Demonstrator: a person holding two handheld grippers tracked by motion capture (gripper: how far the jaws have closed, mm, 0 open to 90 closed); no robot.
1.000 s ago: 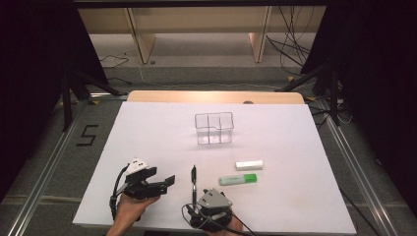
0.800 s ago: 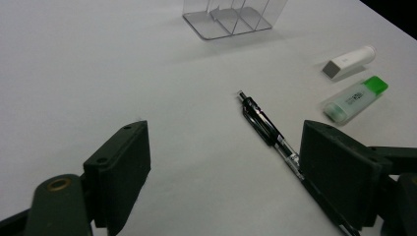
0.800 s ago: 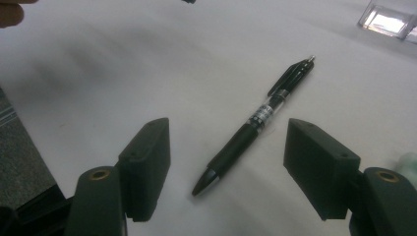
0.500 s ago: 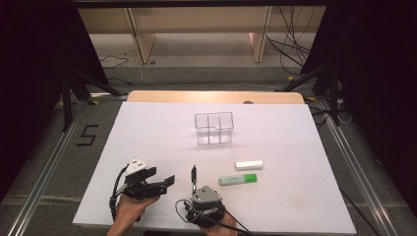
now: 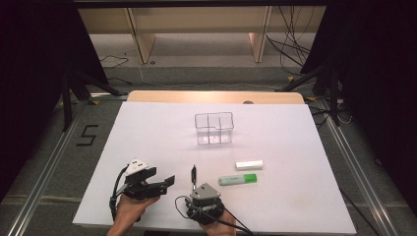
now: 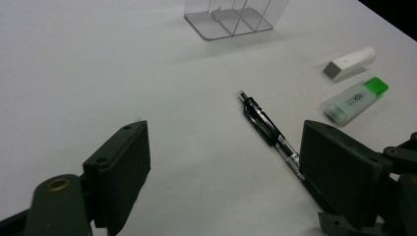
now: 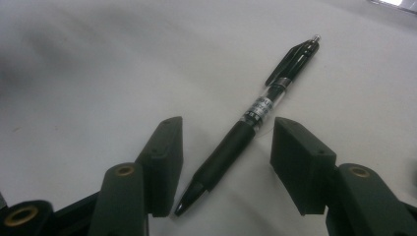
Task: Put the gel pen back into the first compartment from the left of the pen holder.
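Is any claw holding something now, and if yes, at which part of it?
Nothing is held. The right claw is open, its jaws on either side of the pen near the grip end, not closed on it. The left claw is open over the bare table.

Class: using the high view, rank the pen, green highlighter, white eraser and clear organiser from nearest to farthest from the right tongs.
1. Pen: between the right tongs.
2. Highlighter: just to the right.
3. Eraser: right, slightly beyond the highlighter.
4. Organiser: farthest, mid-table.
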